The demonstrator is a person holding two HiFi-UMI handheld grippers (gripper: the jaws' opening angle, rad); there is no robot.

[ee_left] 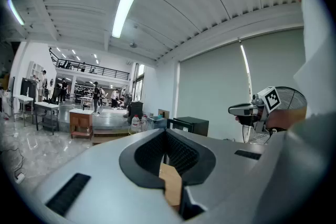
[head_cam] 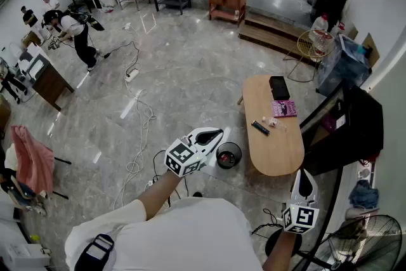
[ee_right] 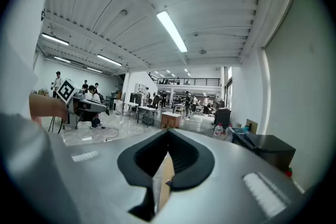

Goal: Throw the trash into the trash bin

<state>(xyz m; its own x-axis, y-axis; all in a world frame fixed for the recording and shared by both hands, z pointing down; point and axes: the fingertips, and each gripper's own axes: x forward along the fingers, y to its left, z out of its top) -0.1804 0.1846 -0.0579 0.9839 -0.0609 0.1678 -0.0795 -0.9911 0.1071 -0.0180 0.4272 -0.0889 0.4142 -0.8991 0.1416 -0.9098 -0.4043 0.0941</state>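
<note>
Head view: small scrap [head_cam: 271,122] on the table [head_cam: 279,152] looks indistinct.

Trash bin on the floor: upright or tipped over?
Upright: the black round trash bin shows its open mouth facing up in the head view.

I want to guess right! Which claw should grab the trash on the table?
Probably the right claw: it sits at the table's near end, pointing toward the trash. The left claw hangs beside the bin.
</note>
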